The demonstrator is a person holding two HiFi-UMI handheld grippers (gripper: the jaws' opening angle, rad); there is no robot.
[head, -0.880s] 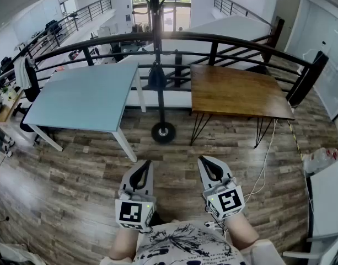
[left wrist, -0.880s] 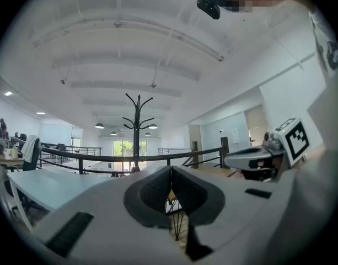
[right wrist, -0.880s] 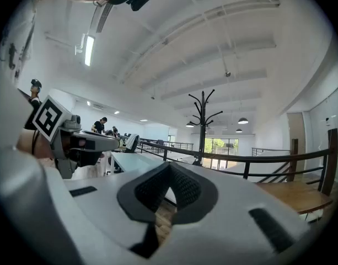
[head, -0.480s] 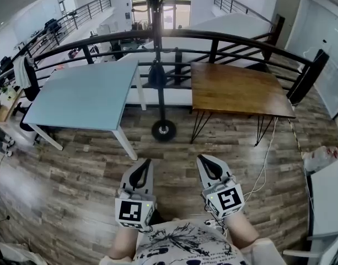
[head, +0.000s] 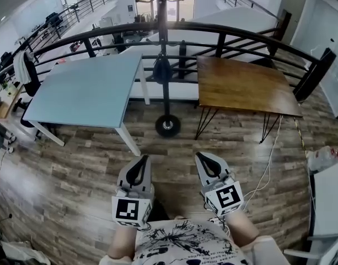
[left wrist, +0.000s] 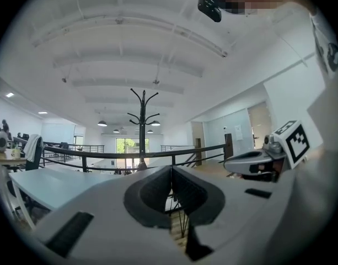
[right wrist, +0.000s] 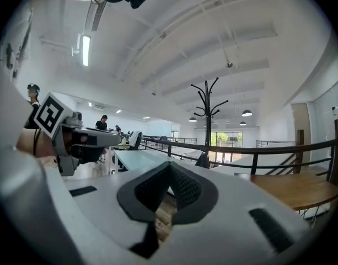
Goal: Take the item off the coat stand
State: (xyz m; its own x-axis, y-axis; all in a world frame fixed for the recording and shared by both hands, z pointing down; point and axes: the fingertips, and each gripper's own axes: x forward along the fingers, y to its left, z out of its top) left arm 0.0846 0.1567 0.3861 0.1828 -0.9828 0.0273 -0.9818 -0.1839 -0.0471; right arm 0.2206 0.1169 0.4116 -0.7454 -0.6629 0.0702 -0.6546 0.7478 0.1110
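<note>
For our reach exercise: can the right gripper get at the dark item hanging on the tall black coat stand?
Probably not yet: the right gripper, shut, sits near the person's body, well short of the dark item on the coat stand. Nothing blocks it.

- Left gripper [head: 141,162]: pale grey shell, narrowing to a point, black teardrop-shaped opening on top.
- Right gripper [head: 202,160]: same grey shell, same black opening.
- Left marker cube [head: 128,210]: white faces, black square pattern.
- Right marker cube [head: 226,196]: white, black blocky pattern.
- Pads [left wrist: 155,192]: dark, ribbed, set in a grey surround with black slots.
- Shirt [head: 180,244]: white, black sketch-like print across the front.
</note>
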